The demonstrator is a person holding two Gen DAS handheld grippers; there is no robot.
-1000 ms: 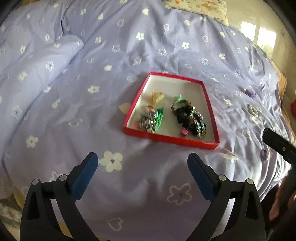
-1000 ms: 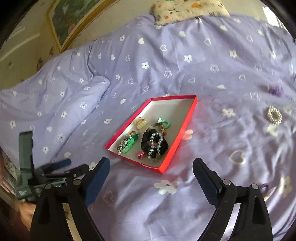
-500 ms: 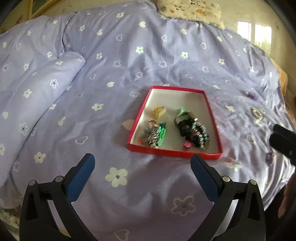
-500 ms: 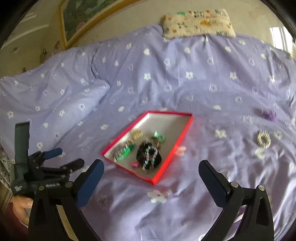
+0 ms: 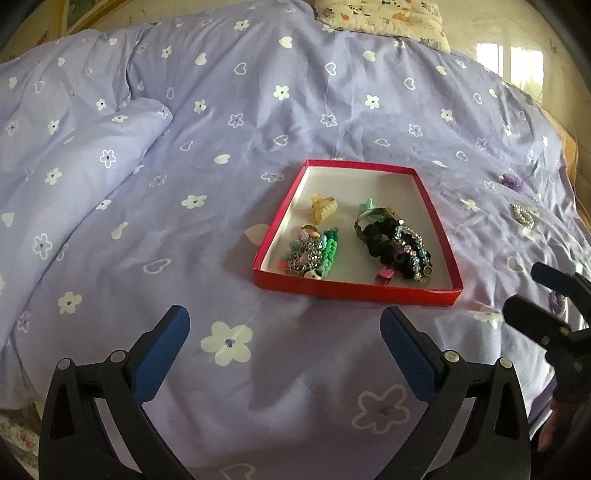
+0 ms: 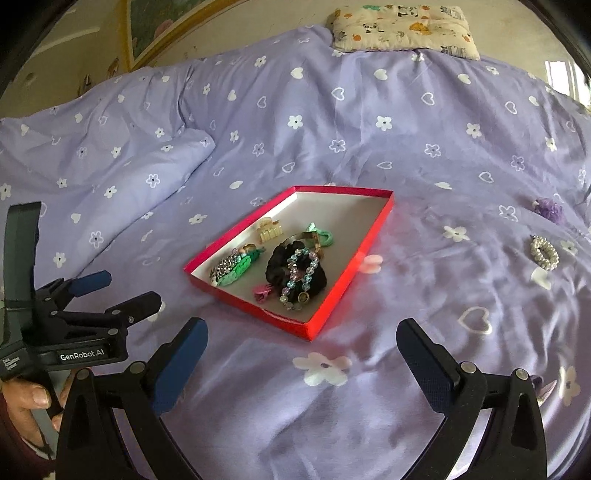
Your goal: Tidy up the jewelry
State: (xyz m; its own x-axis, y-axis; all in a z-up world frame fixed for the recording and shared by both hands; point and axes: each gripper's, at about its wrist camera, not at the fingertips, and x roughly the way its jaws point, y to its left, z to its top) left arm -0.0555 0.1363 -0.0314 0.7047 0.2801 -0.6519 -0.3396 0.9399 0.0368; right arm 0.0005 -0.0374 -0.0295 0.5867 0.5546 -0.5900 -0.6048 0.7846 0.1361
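Observation:
A shallow red box (image 5: pixel 352 290) (image 6: pixel 347 273) lies on the purple bedspread. It holds a yellow claw clip (image 5: pixel 323 208), a green and silver bunch (image 5: pixel 314 253), a black scrunchie with a bead bracelet (image 5: pixel 395 245) (image 6: pixel 299 271) and a pink piece (image 6: pixel 263 291). Outside the box to the right lie a pearl ring-shaped piece (image 6: pixel 544 252) (image 5: pixel 523 215) and a purple scrunchie (image 6: pixel 549 209) (image 5: pixel 512 181). My left gripper (image 5: pixel 284 332) is open and empty, short of the box. My right gripper (image 6: pixel 301 341) is open wide and empty, near the box's front corner.
A folded duvet bulge (image 5: pixel 74 173) rises at the left. A patterned pillow (image 6: pixel 400 27) sits at the head of the bed. A hand (image 6: pixel 29 400) holds the left gripper (image 6: pixel 110 299) at the left edge of the right wrist view. Another purple item (image 6: pixel 543 386) peeks behind the right finger.
Both views have pulled back and tilted, so more of the bed and the pillow show. The box sits lower and farther off. The right gripper's jaws have spread wider.

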